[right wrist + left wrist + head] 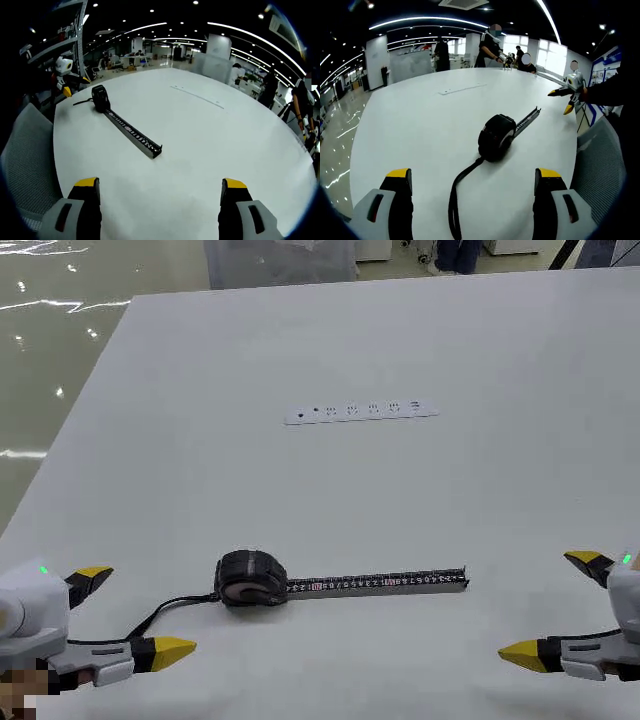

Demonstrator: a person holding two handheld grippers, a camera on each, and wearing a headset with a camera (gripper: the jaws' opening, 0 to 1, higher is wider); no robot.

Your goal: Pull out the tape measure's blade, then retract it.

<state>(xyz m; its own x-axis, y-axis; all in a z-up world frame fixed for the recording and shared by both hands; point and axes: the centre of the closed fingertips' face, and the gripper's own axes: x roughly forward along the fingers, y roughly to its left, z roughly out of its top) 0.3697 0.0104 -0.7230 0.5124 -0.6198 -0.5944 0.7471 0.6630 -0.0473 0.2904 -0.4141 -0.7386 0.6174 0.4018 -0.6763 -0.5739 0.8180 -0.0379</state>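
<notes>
— Left gripper [138, 610], right gripper [548, 606]: status?
— Both jaws apart, empty. Tape measure [250, 580] on table [400, 340], 12 o'clock off left; blade [385, 582] out toward 3 o'clock.
— Step?
— Retract due, prob.; needs tape measure gripped first.

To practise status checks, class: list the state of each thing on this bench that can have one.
Tape measure blade: pulled out, lying flat.
Strap: slack.
Left tool: open, empty.
Right tool: open, empty.
Power strip: nothing plugged in.
</notes>
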